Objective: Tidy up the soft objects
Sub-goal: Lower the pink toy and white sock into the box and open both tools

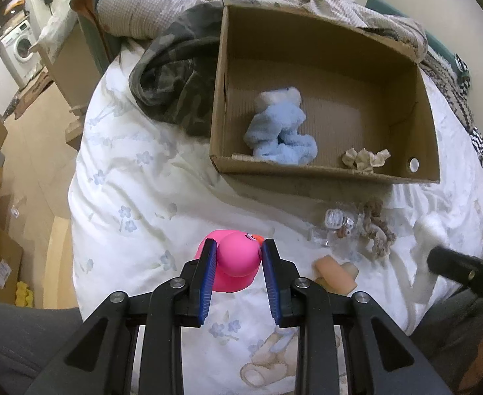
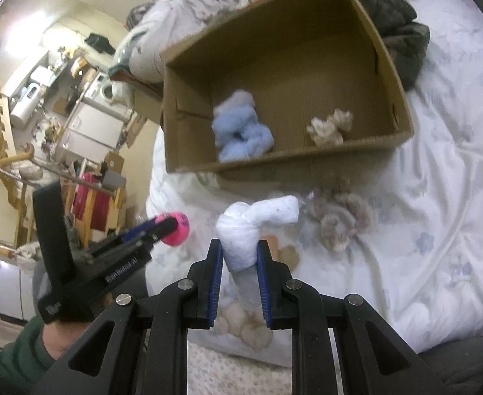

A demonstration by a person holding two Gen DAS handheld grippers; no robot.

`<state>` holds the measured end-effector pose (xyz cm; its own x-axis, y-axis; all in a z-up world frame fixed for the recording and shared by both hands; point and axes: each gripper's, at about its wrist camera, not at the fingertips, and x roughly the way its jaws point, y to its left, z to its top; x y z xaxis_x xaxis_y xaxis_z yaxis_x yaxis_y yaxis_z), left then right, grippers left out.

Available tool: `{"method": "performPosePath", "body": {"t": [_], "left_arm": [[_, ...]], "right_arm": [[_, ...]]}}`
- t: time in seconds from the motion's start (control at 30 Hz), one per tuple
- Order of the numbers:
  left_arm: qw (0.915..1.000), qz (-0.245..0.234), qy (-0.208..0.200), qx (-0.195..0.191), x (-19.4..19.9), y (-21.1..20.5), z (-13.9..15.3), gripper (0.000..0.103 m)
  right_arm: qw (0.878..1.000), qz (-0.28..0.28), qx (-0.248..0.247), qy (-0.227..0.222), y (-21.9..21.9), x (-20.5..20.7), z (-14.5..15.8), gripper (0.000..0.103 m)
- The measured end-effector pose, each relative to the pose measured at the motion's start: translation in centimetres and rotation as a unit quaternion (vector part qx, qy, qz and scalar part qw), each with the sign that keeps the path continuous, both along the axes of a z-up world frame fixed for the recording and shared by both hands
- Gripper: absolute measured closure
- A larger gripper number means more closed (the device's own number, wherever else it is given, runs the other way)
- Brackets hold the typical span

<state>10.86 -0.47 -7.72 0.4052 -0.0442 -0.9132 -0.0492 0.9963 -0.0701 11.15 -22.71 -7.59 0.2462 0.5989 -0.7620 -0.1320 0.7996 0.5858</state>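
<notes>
- A bed (image 1: 136, 177) with a white quilt printed with pale blue flowers carries everything; beyond it lie a washing machine (image 1: 19, 44), wooden floor and cluttered shelves.
- An open cardboard box (image 1: 323, 177) sits on the quilt, holding a light blue plush (image 1: 279, 131) and a beige cloth bundle (image 1: 366, 158).
- The left gripper (image 1: 238, 256) is clenched on a pink toy duck (image 1: 236, 263), beak pointing toward the box.
- The right gripper (image 2: 239, 256) grasps a white knotted bag (image 2: 244, 233), its long axis running up from the pads, knotted end tipped right.
- Writing on the left gripper's body is too blurred to read.
</notes>
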Motion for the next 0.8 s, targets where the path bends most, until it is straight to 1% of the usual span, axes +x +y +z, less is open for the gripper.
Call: {"method": "performPosePath", "body": {"t": [0.07, 0.13, 0.27, 0.37, 0.5, 0.7, 0.77, 0.8], "left_arm": [[0.9999, 0.001, -0.012, 0.002, 0.0, 0.0, 0.6, 0.078], [0.9997, -0.001, -0.026, -0.001, 0.2, 0.0, 1.3, 0.078], [0.9984, -0.005, -0.055, -0.011, 1.2, -0.1, 3.8, 0.078], [0.997, -0.014, -0.075, -0.017, 2.2, -0.1, 5.7, 0.078], [0.9953, -0.027, -0.089, -0.027, 3.8, -0.2, 7.6, 0.078], [0.9938, -0.052, -0.092, -0.033, 6.9, -1.0, 8.7, 0.078], [0.9937, -0.061, -0.086, -0.038, 8.1, -1.4, 8.3, 0.078], [0.9934, -0.063, -0.083, -0.048, 8.5, -1.4, 7.9, 0.078]], "right_arm": [[1.0, -0.01, 0.006, -0.011, -0.4, 0.1, 0.6, 0.081], [0.999, -0.021, 0.023, -0.021, -0.7, 0.3, 1.2, 0.081], [0.997, -0.042, 0.042, -0.043, -1.4, 1.0, 2.5, 0.081], [0.996, -0.049, 0.052, -0.054, -1.7, 1.7, 3.4, 0.081], [0.994, -0.058, 0.065, -0.059, -2.3, 3.3, 4.4, 0.081], [0.995, -0.049, 0.042, -0.08, -2.3, 6.1, 5.6, 0.081], [0.995, -0.046, 0.03, -0.086, -2.2, 7.1, 5.5, 0.081], [0.995, -0.048, 0.027, -0.087, -2.3, 7.6, 5.2, 0.081]]}}
